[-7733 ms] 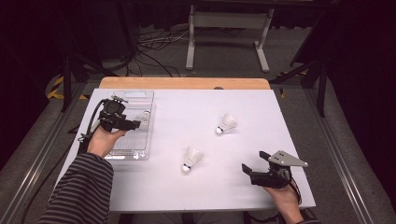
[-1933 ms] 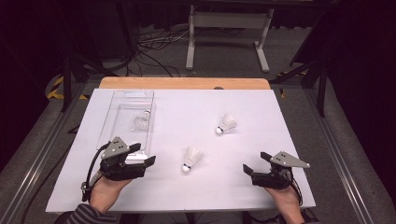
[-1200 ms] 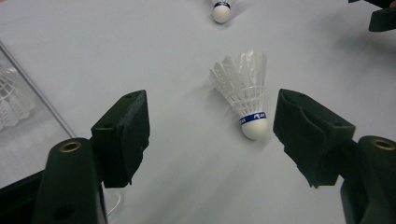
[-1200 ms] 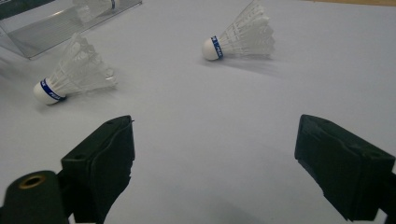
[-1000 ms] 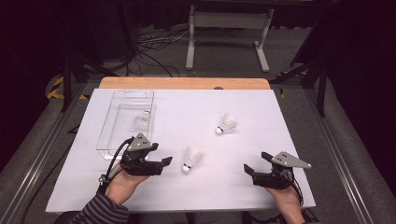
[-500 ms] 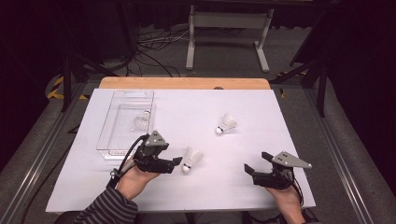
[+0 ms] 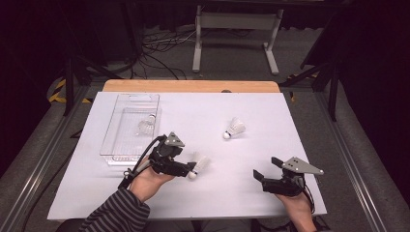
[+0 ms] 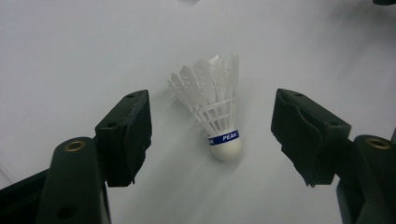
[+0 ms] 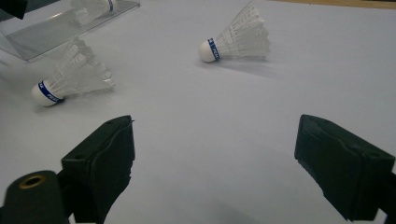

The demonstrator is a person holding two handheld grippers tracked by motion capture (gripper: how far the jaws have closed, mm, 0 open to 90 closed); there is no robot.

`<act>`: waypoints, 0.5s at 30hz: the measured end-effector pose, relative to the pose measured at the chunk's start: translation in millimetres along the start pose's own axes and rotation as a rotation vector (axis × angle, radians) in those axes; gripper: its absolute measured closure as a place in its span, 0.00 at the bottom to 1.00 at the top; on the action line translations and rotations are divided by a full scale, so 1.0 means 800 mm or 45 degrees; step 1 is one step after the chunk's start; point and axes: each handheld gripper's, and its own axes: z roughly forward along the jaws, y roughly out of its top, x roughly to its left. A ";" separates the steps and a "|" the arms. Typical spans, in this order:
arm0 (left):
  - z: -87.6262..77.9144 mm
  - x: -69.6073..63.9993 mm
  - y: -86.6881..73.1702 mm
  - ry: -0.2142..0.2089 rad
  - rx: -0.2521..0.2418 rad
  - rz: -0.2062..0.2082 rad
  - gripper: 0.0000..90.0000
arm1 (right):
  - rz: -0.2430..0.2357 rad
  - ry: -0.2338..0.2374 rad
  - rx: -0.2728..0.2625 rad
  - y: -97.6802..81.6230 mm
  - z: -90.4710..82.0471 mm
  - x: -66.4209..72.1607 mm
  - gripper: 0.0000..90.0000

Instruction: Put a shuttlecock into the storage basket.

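Clear plastic tray (image 7: pixel 126 145) sits at my far left on the white sheet (image 7: pixel 241 188) covering the counter; one shuttlecock (image 7: pixel 146 124) lies inside it, twd. its far end. Second shuttlecock (image 7: pixel 235 128) lies on its side mid-sheet, well apart from tray, cork pointing back twd. me. Bare wood strip (image 7: pixel 191 86) of counter shows along far edge. Beyond: grey floor w/ loose cables (image 7: pixel 162 41) & a white metal stand (image 7: pixel 235 29).
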 end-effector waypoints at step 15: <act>0.023 0.003 0.005 0.020 0.103 -0.026 0.37 | -0.006 0.002 0.006 0.000 0.001 0.000 0.14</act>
